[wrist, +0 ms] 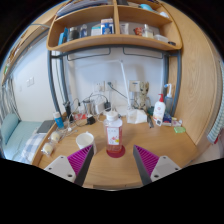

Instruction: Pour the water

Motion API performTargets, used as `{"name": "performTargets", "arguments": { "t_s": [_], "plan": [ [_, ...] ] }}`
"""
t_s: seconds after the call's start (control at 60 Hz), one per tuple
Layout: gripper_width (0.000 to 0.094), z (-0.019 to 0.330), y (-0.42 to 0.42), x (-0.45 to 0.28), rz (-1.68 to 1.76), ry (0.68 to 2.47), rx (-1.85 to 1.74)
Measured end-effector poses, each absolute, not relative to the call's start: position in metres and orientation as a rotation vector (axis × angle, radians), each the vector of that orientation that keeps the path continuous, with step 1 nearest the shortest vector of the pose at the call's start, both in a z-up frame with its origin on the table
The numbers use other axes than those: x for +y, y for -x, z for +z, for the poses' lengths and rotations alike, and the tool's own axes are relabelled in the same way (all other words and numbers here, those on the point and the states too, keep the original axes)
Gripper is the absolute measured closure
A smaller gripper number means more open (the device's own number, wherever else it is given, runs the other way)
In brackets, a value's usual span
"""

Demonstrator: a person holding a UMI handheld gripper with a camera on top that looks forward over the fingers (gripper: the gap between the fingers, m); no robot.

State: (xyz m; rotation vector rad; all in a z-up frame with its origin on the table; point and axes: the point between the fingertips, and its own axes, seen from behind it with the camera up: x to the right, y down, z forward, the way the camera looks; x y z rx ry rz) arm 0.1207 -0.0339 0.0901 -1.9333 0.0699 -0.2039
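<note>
- Two fingers of the claw (111, 168) stand wide apart and hold nothing; the magenta pads (80, 157) face each other across bare wood.
- Far left: a bed (18, 140) edge runs beside the wooden surface (110, 172), with small clutter along the surface's left side, too small to name.
- Left of centre: a small white cup (85, 140) sits ahead of the left finger, apart from it. Judged to be the likely receiver for the water.
- Centre: a clear bottle with a red cap (113, 131) stands upright on a dark red coaster (116, 151), just ahead of the fingers and between their lines. Judged to be the water source.
- Step in hand, as judged: approach to grasp the bottle. Come in level, centre the body between the pads, close low enough that it cannot tip, and check whether the cap must come off first.
- Right: a white spray bottle (159, 110) and more small items stand near the wall, well apart from the claw.
- Above: a wooden shelf (112, 42) holds assorted containers.
</note>
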Motion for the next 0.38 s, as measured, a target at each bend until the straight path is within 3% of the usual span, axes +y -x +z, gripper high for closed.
{"name": "performTargets", "arguments": {
  "t_s": [0.133, 0.383],
  "plan": [
    [0.0125, 0.119, -0.111, -0.042, -0.177, 1.875, 0.078],
    [0.0133, 0.117, -0.096, -0.056, -0.163, 1.902, 0.051]
  ]
}}
